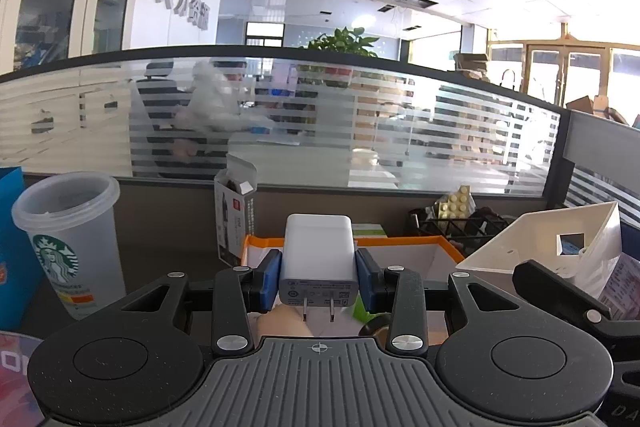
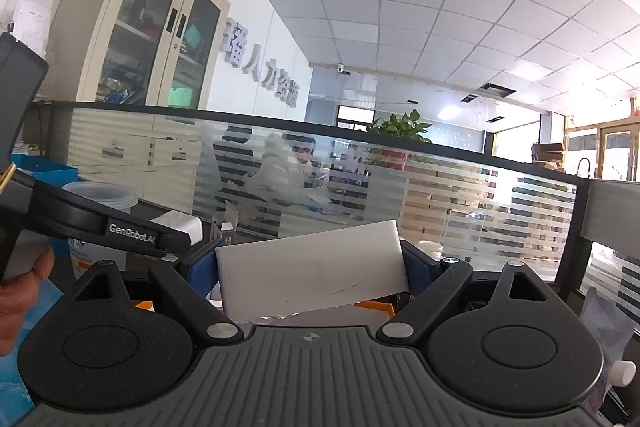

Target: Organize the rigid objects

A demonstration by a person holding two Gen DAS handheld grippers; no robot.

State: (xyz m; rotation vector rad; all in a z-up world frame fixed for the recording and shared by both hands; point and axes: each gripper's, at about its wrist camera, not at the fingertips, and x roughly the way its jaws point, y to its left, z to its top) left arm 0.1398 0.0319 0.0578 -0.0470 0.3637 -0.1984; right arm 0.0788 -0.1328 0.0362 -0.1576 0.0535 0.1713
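Note:
My left gripper (image 1: 319, 277) is shut on a white plug charger (image 1: 318, 259), its two prongs pointing back at the camera, held above an orange-rimmed box (image 1: 404, 241). My right gripper (image 2: 310, 269) is shut on a flat silver-grey slab (image 2: 314, 269), like a power bank, gripped across its width and tilted a little. The orange rim (image 2: 372, 305) shows just under that slab. The left gripper's black body (image 2: 100, 223) and a hand (image 2: 20, 303) cross the left of the right wrist view.
A clear Starbucks cup (image 1: 70, 243) stands at the left beside a blue bag (image 1: 12, 251). An opened small carton (image 1: 236, 211), a black wire basket (image 1: 456, 227) with yellow bricks and a white paper box (image 1: 556, 243) sit behind. A frosted glass partition (image 1: 320, 123) backs the desk.

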